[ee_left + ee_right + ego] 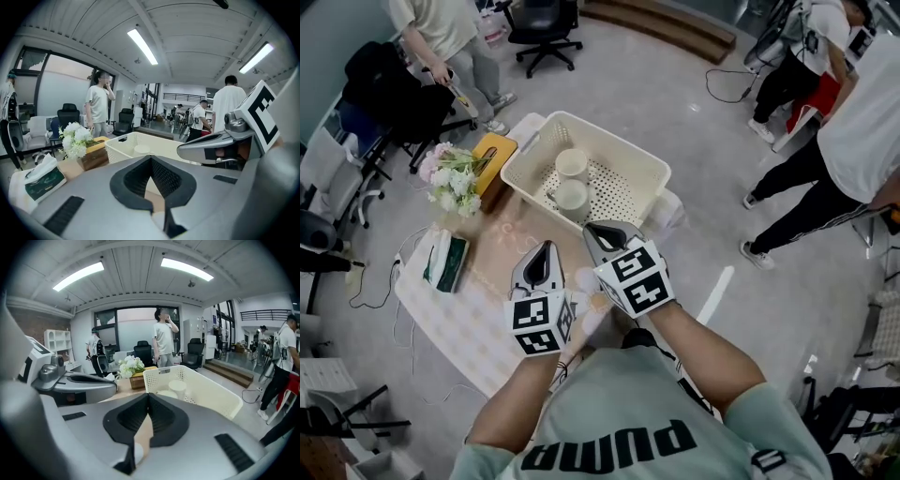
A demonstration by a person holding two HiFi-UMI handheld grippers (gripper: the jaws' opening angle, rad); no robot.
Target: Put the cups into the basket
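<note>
A cream perforated basket (623, 159) stands at the table's far side. Two white cups lie inside it, one toward the back (572, 164) and one nearer me (571, 197). My left gripper (547, 247) hovers over the table just in front of the basket, its jaws shut with nothing between them. Beside it on the right, my right gripper (599, 230) points at the basket's near wall, also shut and empty. In the right gripper view the basket (211, 399) with a cup (177, 389) lies just beyond the gripper (148, 397). The left gripper view shows the left gripper (151, 160) short of the basket (126, 146).
A bunch of white and pink flowers (450, 178) in a wooden box (492, 152) stands left of the basket. A green tissue pack (447, 261) lies at the table's left edge. The table (469, 319) has a pale checked cloth. People stand around it, with office chairs (542, 28) behind.
</note>
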